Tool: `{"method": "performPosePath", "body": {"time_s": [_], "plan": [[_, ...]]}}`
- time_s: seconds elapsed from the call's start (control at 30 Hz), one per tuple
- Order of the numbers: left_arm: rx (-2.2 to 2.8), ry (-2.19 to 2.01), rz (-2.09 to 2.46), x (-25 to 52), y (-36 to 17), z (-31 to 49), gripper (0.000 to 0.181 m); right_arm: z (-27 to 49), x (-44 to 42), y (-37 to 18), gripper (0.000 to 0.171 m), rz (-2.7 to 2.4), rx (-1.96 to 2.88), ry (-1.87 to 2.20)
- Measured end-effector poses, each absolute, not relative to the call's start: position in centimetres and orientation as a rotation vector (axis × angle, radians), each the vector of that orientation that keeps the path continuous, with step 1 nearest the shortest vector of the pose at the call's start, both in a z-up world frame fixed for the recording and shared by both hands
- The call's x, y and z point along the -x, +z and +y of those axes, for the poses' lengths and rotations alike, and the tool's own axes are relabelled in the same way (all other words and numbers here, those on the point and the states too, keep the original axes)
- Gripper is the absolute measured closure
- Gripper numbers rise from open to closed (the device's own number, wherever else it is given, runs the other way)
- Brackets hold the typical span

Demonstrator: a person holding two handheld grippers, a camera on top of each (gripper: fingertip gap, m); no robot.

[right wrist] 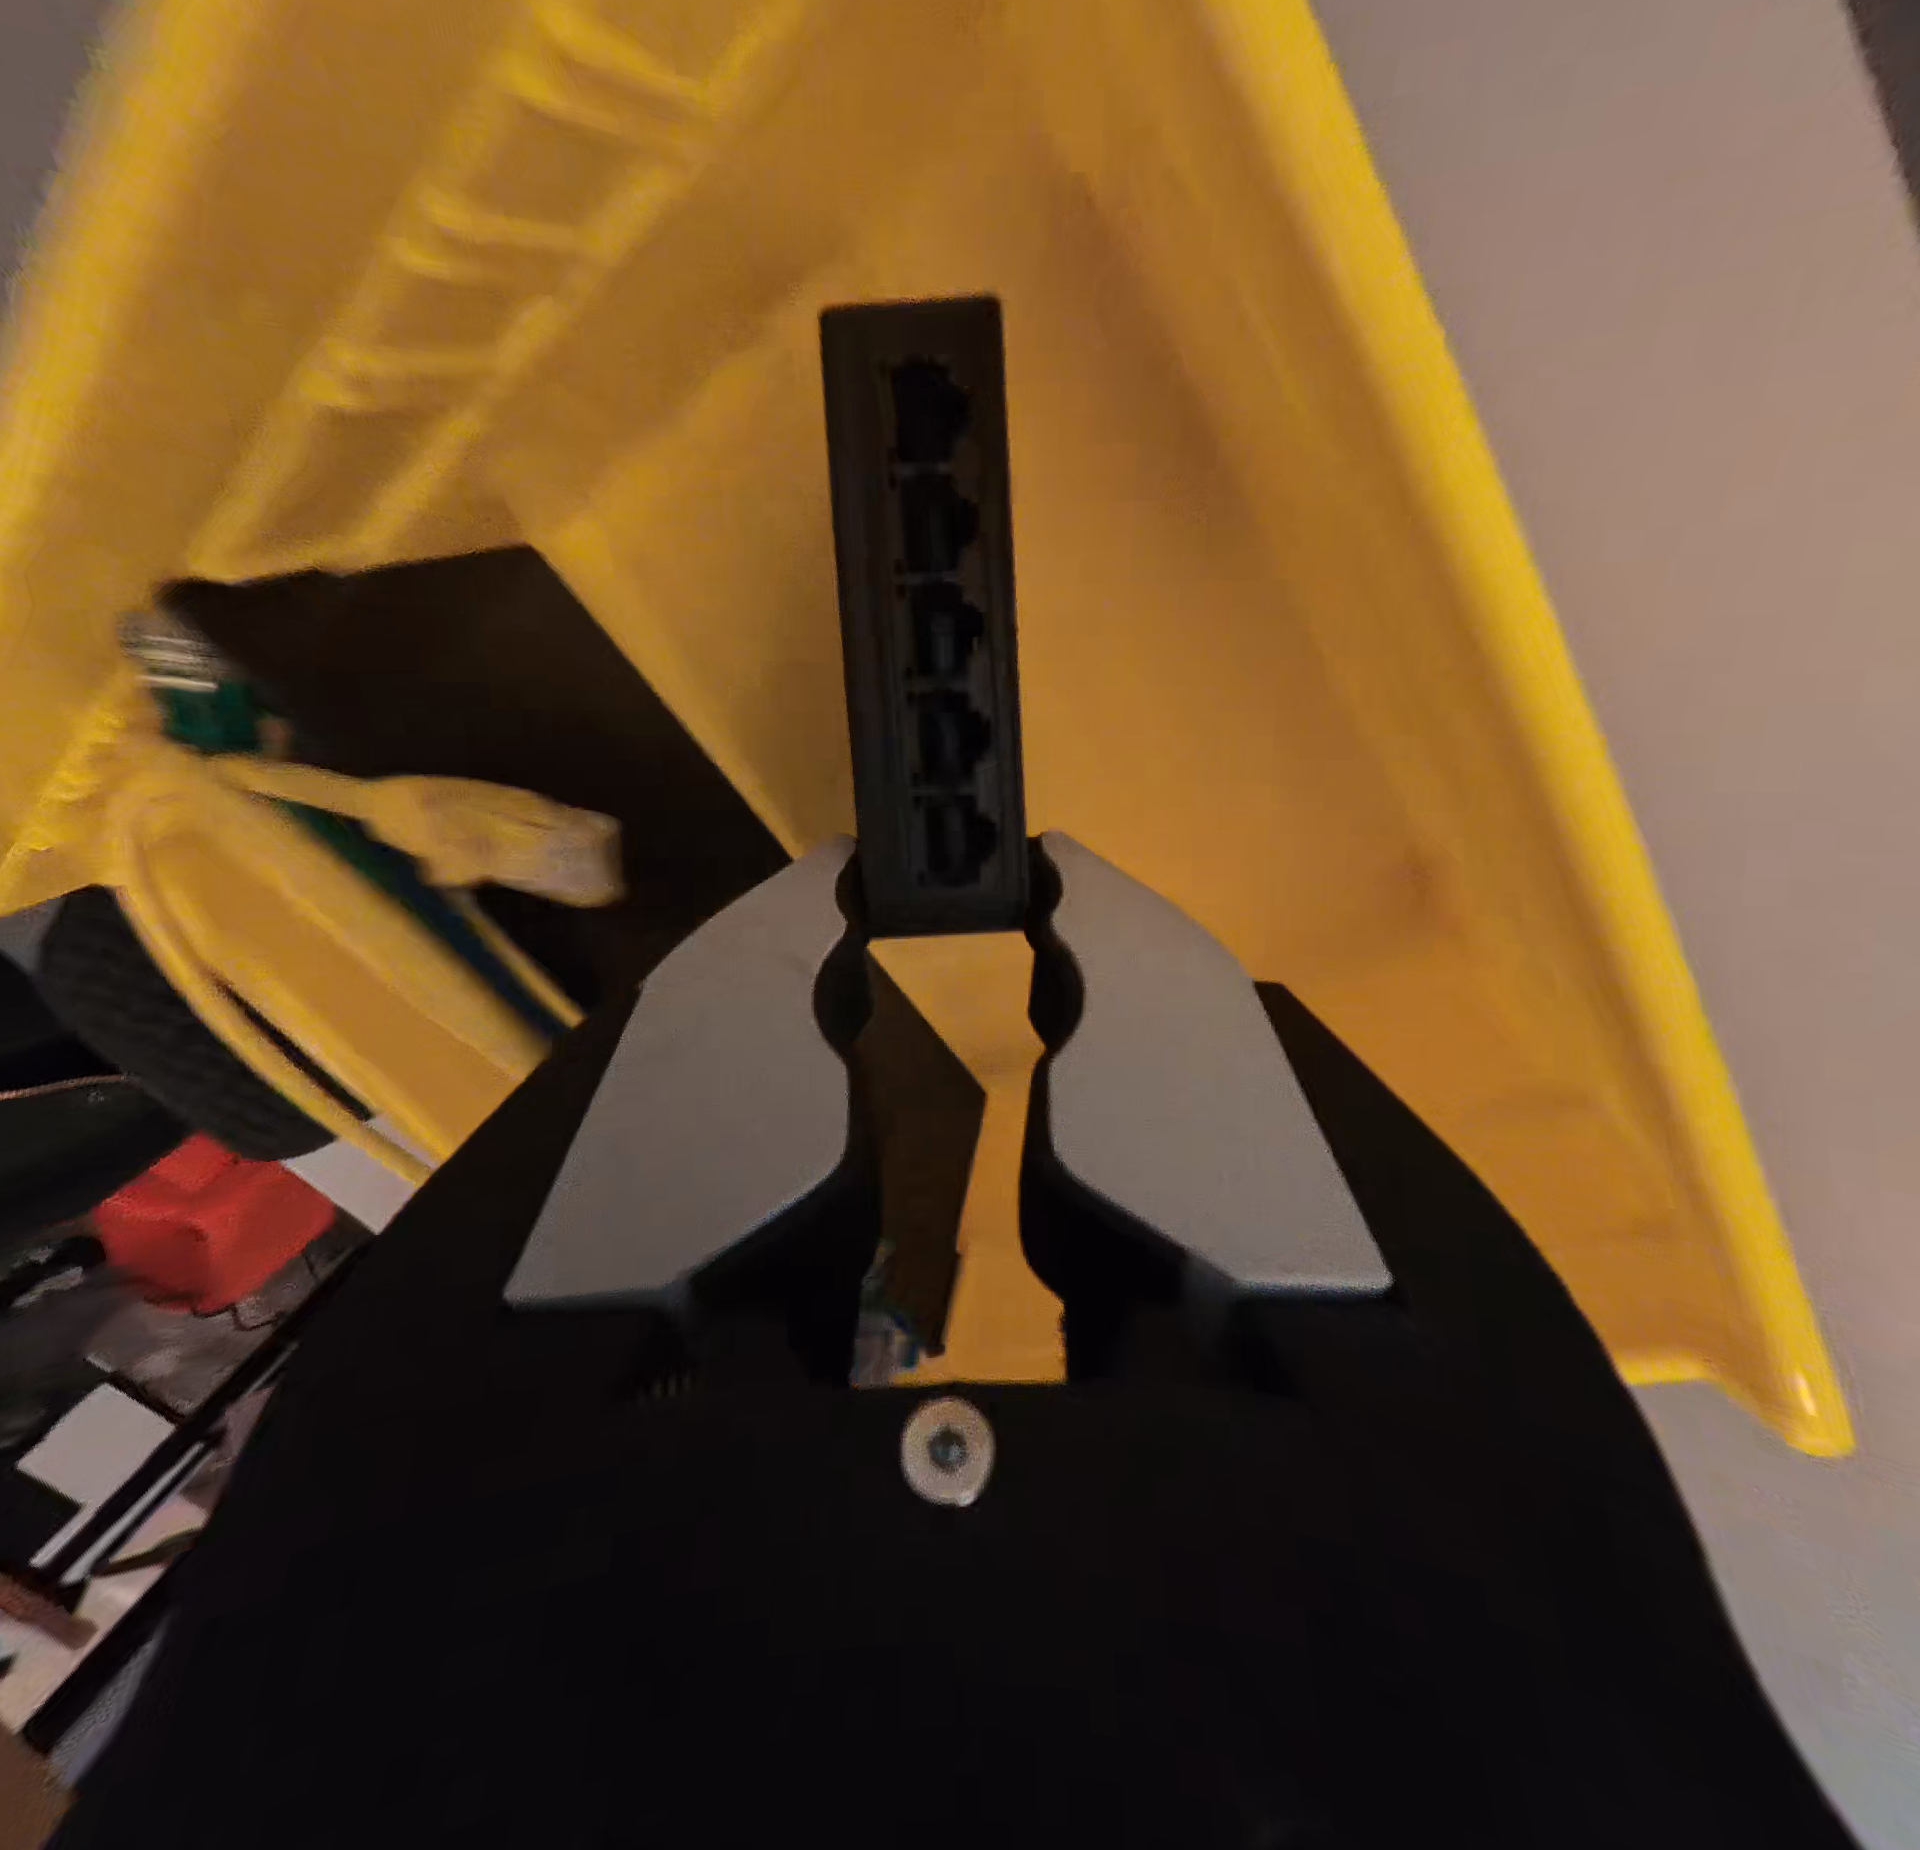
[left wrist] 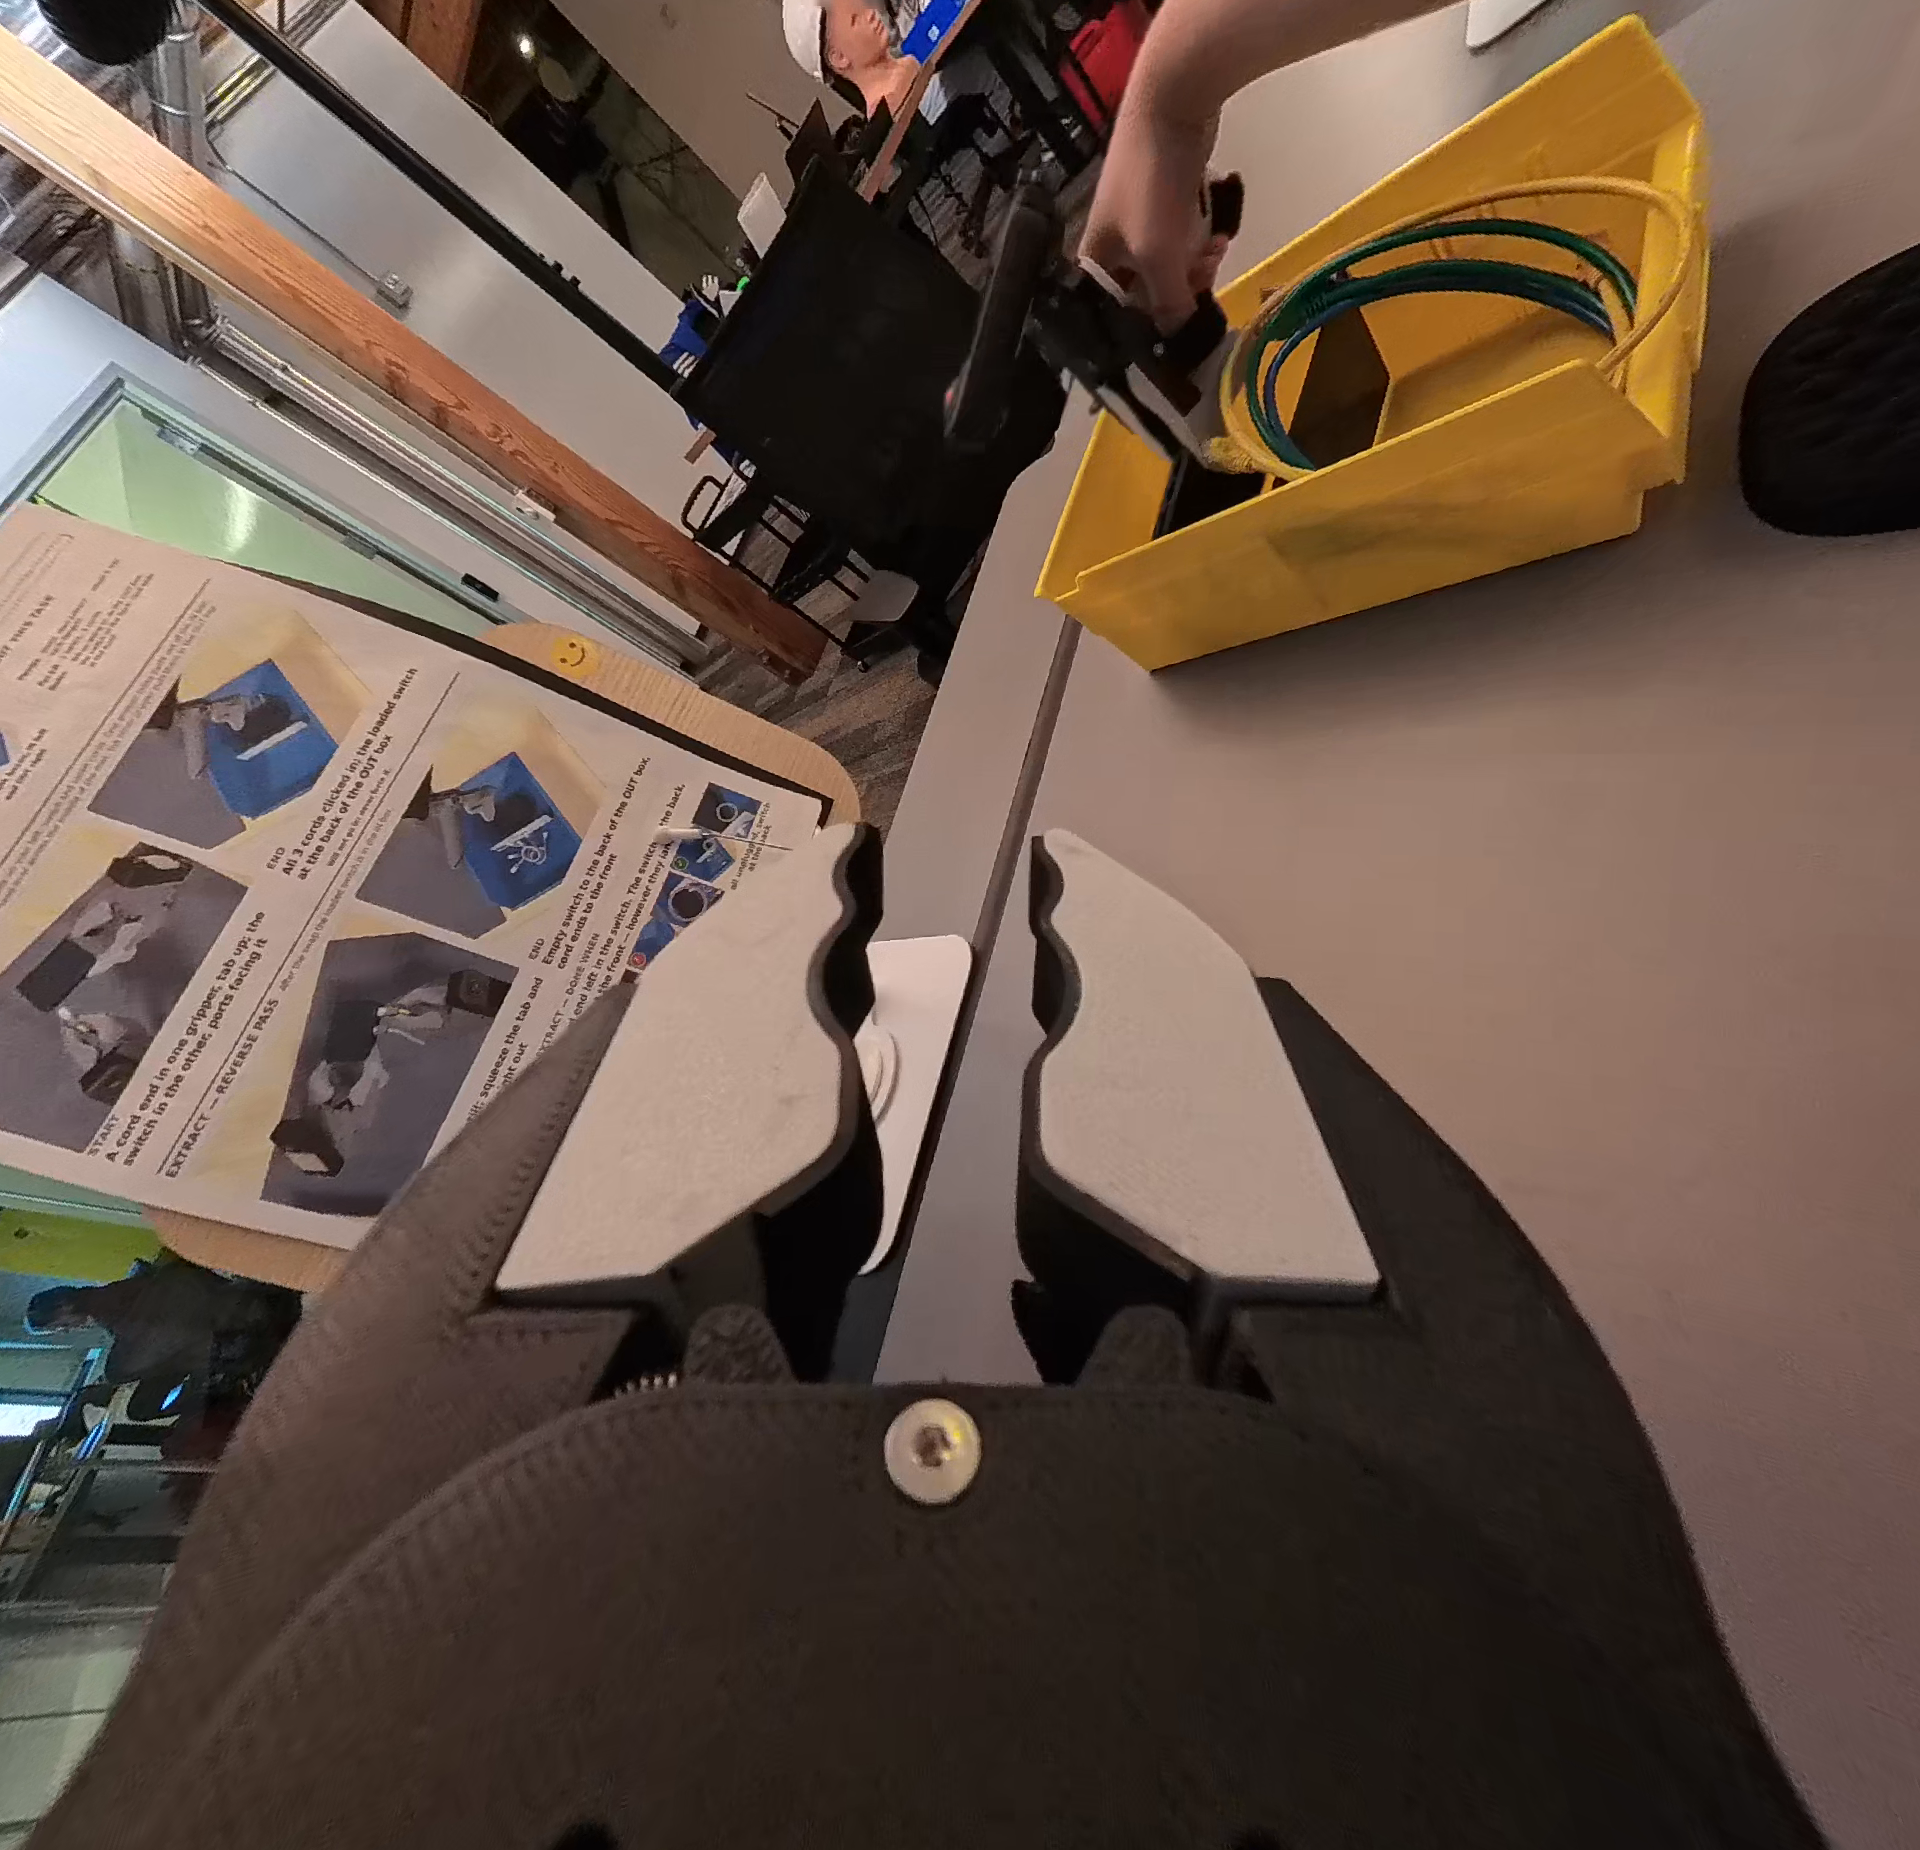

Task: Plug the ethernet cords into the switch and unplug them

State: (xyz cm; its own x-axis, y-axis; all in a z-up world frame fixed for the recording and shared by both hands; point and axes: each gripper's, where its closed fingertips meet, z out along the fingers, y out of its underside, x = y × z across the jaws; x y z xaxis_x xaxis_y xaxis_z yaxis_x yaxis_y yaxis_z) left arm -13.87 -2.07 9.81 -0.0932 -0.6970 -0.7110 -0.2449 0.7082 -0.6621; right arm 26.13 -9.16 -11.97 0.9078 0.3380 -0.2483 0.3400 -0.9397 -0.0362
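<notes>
My right gripper is shut on the lower end of a black switch, which stands upright with its empty ports facing the camera, inside the yellow bin. Yellow, green and blue ethernet cord ends lie to its left in the bin. In the left wrist view my left gripper is open and empty above the grey table. Far off, a hand holds the right gripper in the yellow bin, beside the coiled cords.
An instruction sheet on a wooden board lies left of the left gripper. A white stand base sits under the left fingers. A black round object lies right of the bin. A dark divider stands in the bin. The grippers' ends are close to 45 cm from one another.
</notes>
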Motion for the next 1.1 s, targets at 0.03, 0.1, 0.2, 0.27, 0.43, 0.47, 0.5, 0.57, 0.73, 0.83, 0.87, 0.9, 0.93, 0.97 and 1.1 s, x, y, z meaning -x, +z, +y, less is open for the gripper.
{"method": "performPosePath", "body": {"time_s": [0.03, 0.1, 0.2, 0.27, 0.43, 0.47, 0.5, 0.57, 0.73, 0.83, 0.87, 0.9, 0.93, 0.97, 1.1], "plan": [[0.766, -0.45, 1.665, 13.8, 9.8, -2.1, 0.156, -9.6, -27.0, -12.7, 0.142, 0.511, -3.05, -0.341], [0.764, -0.454, 1.662, 13.7, 9.9, -2.3, 0.155, -10.2, -27.8, -13.7, 0.14, 0.488, -3.039, -0.274], [0.755, -0.463, 1.665, 13.6, 9.9, -2.6, 0.155, -9.5, -28.4, -13.9, 0.141, 0.532, -3.1, -0.149], [0.752, -0.465, 1.664, 13.6, 10.0, -2.7, 0.154, -8.0, -28.8, -12.5, 0.14, 0.591, -3.211, -0.014], [0.748, -0.457, 1.639, 14.2, 10.7, -2.5, 0.154, -7.7, -31.9, -3.8, 0.133, 0.641, -3.442, 0.782], [0.753, -0.446, 1.623, 14.5, 11.1, -2.3, 0.154, -8.6, -32.5, -0.9, 0.133, 0.574, -3.51, 1.022], [0.763, -0.435, 1.597, 14.9, 11.6, -2.0, 0.153, -10.0, -32.7, 1.8, 0.133, 0.451, -3.607, 1.234], [0.814, -0.412, 1.507, 16.1, 13.2, -0.8, 0.153, -13.9, -31.5, 4.7, 0.122, 0.023, -3.913, 1.245], [1.112, -0.198, 1.098, 22.9, 17.6, 5.6, 0.149, -23.4, -28.8, -0.2, 0.116, -0.628, -4.081, 0.735], [1.401, -0.166, 0.864, 29.1, 17.3, 8.8, 0.145, -25.9, -27.0, -4.5, 0.119, -0.709, -3.988, 0.512], [1.528, -0.155, 0.79, 31.4, 16.3, 10.0, 0.146, -26.4, -26.8, -5.8, 0.119, -0.724, -3.943, 0.497], [1.645, -0.138, 0.743, 33.5, 15.0, 10.9, 0.141, -27.0, -27.1, -7.0, 0.122, -0.738, -3.879, 0.541], [1.728, -0.122, 0.699, 35.4, 13.8, 11.8, 0.13, -27.6, -27.6, -7.9, 0.129, -0.754, -3.82, 0.614], [1.783, -0.111, 0.655, 37.1, 12.6, 12.6, 0.121, -27.7, -27.7, -8.7, 0.129, -0.757, -3.798, 0.634], [1.946, -0.115, 0.553, 42.7, 5.4, 13.5, 0.109, -26.0, -26.5, -9.9, 0.164, -0.901, -3.897, 0.403]]}}
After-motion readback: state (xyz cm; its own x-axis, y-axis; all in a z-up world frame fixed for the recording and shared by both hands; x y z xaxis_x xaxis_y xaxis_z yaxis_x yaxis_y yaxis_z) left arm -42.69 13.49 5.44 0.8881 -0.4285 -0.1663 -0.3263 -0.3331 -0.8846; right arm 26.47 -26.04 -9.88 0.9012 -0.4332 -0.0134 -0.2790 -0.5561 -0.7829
